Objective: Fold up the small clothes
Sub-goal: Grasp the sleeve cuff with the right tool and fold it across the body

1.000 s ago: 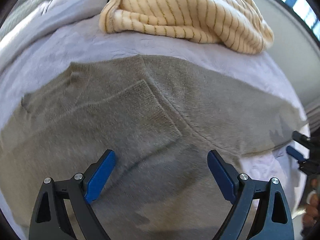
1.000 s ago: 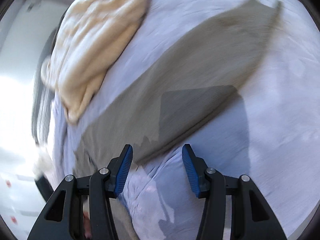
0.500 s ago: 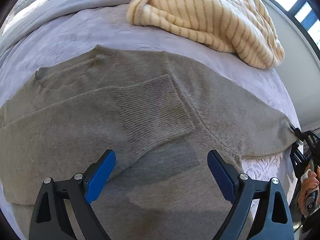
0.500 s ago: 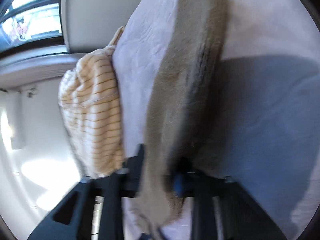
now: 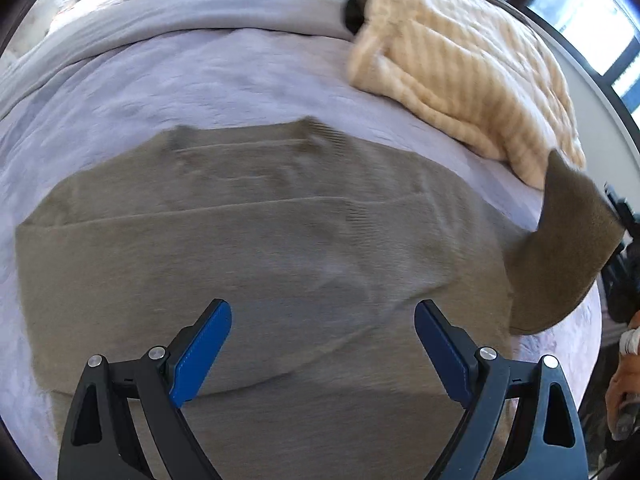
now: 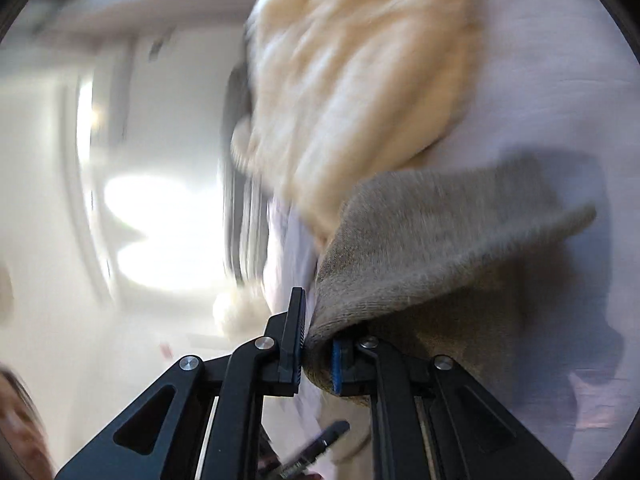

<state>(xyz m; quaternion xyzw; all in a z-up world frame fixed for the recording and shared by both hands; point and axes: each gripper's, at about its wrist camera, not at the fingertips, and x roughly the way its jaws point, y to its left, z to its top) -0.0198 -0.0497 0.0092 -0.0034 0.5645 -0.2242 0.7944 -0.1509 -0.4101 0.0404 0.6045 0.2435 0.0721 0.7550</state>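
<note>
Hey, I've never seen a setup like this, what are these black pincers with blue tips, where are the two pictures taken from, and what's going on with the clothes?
A person holds a two-finger gripper in each hand, each with a camera looking along its fingers. The left-hand view shows the left gripper open above a grey-brown sweater spread on a pale bed cover, beside a cream striped garment. The right-hand view shows the right gripper shut on the sweater's sleeve, lifted off the cover.

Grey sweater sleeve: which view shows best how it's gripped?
The right wrist view: the right gripper is shut on the sleeve end, cloth pinched between its pads. The left wrist view shows the sleeve lifted off the bed, grip hidden.
</note>
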